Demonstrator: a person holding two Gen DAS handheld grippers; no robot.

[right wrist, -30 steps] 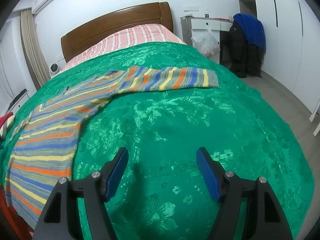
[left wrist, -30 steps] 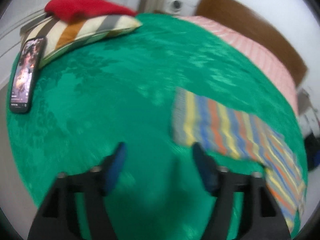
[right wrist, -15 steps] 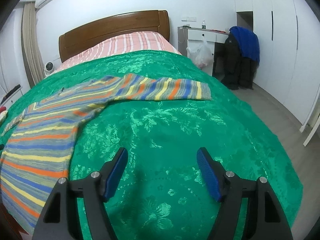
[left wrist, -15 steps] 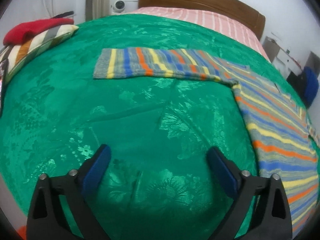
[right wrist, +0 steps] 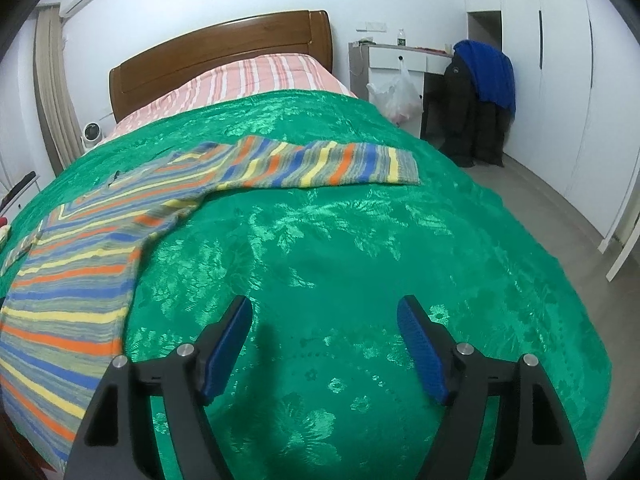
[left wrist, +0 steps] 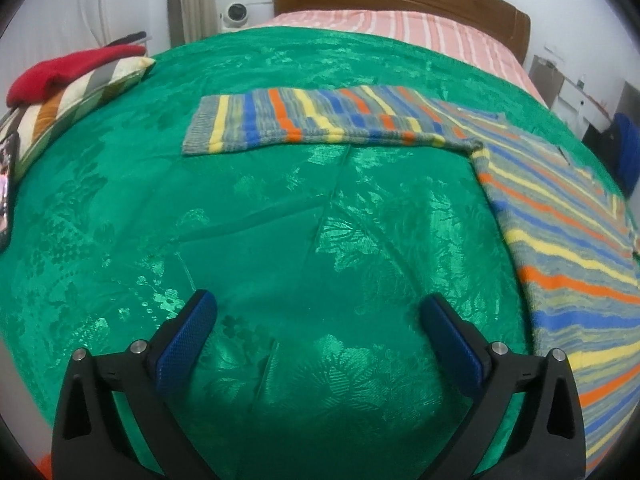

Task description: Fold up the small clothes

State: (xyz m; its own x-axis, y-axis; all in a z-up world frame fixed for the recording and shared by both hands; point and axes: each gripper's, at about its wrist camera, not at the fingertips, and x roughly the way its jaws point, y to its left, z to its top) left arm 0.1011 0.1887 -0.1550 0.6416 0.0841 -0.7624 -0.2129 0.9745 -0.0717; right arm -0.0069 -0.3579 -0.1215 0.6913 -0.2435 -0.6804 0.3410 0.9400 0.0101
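Garment: striped knit sweater in blue, orange, yellow and grey [left wrist: 568,216] — spread flat on the green patterned bedspread [left wrist: 280,216], sleeves outstretched.
Left gripper [left wrist: 320,312]: jaws just widened fully, nothing between them.
Right gripper [right wrist: 324,312]: jaws apart, just widening — empty over bare bedspread.

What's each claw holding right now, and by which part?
Nothing. The left claw and right claw both stand open over the bare green bedspread, pads clear of cloth. The striped sweater lies flat, untouched, sleeves spread.
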